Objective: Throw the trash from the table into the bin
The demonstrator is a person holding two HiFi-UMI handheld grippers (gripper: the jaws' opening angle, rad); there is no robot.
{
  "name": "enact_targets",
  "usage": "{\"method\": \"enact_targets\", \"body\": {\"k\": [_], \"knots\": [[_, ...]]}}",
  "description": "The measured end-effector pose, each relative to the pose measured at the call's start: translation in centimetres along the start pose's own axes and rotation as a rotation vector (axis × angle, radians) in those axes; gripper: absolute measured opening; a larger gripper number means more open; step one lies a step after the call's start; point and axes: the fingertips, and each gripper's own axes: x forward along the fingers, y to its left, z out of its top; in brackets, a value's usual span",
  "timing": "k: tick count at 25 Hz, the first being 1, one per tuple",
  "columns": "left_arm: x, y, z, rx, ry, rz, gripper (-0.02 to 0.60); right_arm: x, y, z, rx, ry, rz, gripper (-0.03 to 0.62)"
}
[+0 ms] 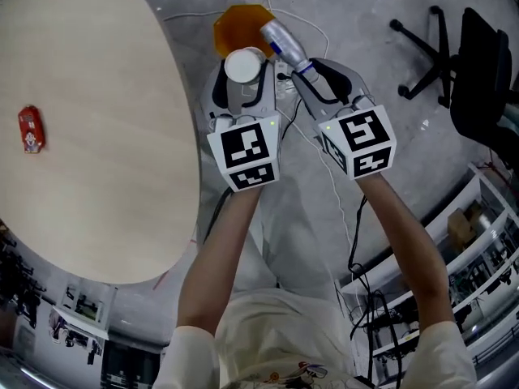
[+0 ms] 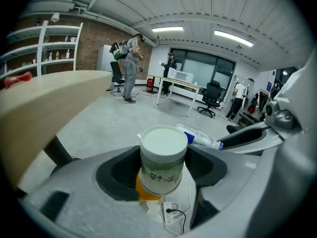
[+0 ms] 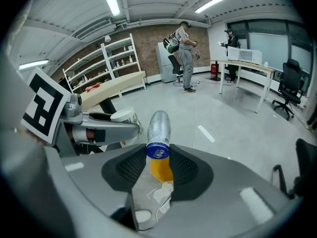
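Observation:
My left gripper (image 1: pixel 243 78) is shut on a white-lidded cup (image 1: pixel 244 64) with a green and white label (image 2: pixel 161 163). My right gripper (image 1: pixel 312 73) is shut on the blue-capped neck of a clear plastic bottle (image 1: pixel 284 40), which points away from me (image 3: pixel 158 130). Both are held side by side above an orange bin (image 1: pixel 236 25) on the grey floor; the bin shows beneath the jaws (image 3: pixel 161 168). On the round beige table (image 1: pixel 105 136) at the left, a small red packet (image 1: pixel 30 129) lies near the far left edge.
White cables (image 1: pixel 324 148) trail across the floor under my arms. A black office chair (image 1: pixel 454 63) stands at the right, and shelving (image 1: pixel 454 241) lies at the lower right. People stand far off by desks (image 2: pixel 130 68).

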Motion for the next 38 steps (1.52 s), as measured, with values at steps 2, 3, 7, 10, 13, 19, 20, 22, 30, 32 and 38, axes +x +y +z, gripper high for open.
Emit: {"method": "enact_targets", "body": {"k": [2,3,7,10,13,19,20,22,30,32,38], "knots": [[1.1,0.4,-1.0,0.0,-0.004,0.013,0.284,1.3,-0.3,-0.9,-0.012,0.009,0.013,0.152],[1.7,0.6,-1.5,0.004,-0.006,0.018,0.284,1.9,-0.5,-1.4,-0.015,0.011,0.019,0.152],[3.8,1.7,-3.6,0.013,-0.007,0.032,0.284,4.6,-1.0,-3.0,-0.02,0.013,0.032,0.152],[5.2,2.8,-5.0,0.027,-0.01,0.04,0.284,6.8,-1.3,-4.3,-0.025,0.012,0.031,0.152],[6.5,3.5,-6.3,0.066,-0.01,0.045,0.284,8.8,-1.7,-5.6,-0.026,0.017,0.031,0.152],[8.4,4.7,-8.9,0.058,-0.018,0.053,0.284,11.9,-2.4,-8.0,-0.03,0.029,0.043,0.152],[8.7,5.0,-9.3,0.058,-0.023,0.051,0.284,12.5,-2.5,-8.4,-0.03,0.032,0.044,0.152],[9.5,5.5,-10.1,0.058,-0.034,0.055,0.284,13.6,-2.8,-9.0,-0.033,0.034,0.045,0.152],[13.7,7.3,-12.8,0.046,-0.042,0.078,0.284,17.3,-4.3,-10.6,-0.043,0.058,0.042,0.152],[14.7,7.6,-13.2,0.046,-0.04,0.077,0.284,18.4,-4.7,-11.0,-0.044,0.067,0.039,0.152],[17.2,8.2,-15.2,0.048,-0.02,0.09,0.284,20.4,-5.4,-12.5,-0.052,0.091,0.038,0.152]]}}
